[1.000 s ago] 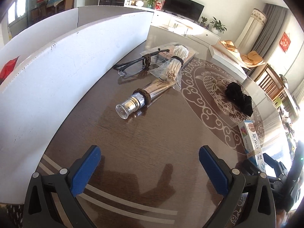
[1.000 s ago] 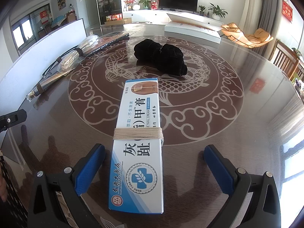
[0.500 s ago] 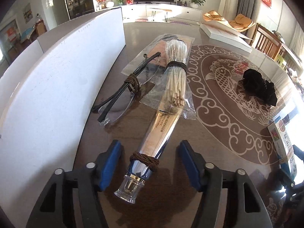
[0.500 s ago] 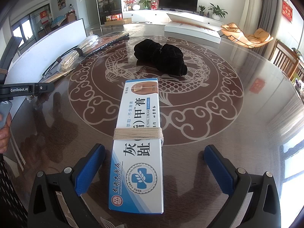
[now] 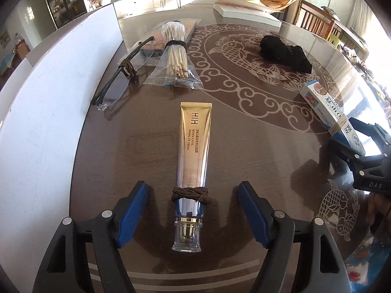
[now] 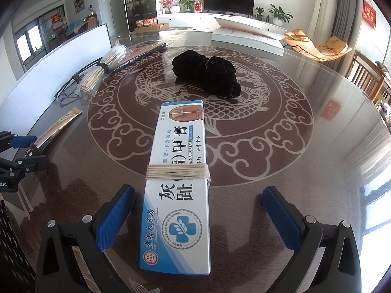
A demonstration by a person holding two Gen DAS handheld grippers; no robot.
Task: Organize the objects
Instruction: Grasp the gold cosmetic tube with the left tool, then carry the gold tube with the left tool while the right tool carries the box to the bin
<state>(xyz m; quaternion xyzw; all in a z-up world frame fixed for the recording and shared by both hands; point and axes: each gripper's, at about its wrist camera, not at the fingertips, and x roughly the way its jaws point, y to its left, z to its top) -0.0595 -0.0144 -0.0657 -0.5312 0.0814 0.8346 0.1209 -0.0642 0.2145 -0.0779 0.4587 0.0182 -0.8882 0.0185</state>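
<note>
Tube [image 5: 193,168] dead centre between the blue pads of the left gripper [image 5: 193,213], a gold eye-cream tube lying flat on the dark patterned table [image 5: 256,161], clear cap toward the camera, crimped end pointing away. The jaws stand wide apart on either side of it, touching nothing, with clear air between each pad and the tube. Over on the other side, the right gripper [image 6: 198,219] is just as wide open, straddling the near end of a blue-and-white ointment box [image 6: 180,190] that lies flat and lengthwise, and those pads aren't touching either. Now, handling: the tube looks light, glossy and likely slick, with a soft body that would dent under a hard squeeze; I'd go for the stiffer shoulder right by the brown cord [image 5: 190,194] wrapped near the cap, where the cord should give the pads some bite. The clear cap itself looks hard but smooth, a poorer choice. The box is light cardboard, fairly stiff across its narrow width but crushable, so a gentle pinch on the long sides near the pale twine [image 6: 177,172] seems the safe hold. Farther off sit the folded glasses [image 5: 117,78], a bagged bundle of sticks [image 5: 174,58] and a black cloth lump [image 6: 207,75], well apart from both grippers.
</note>
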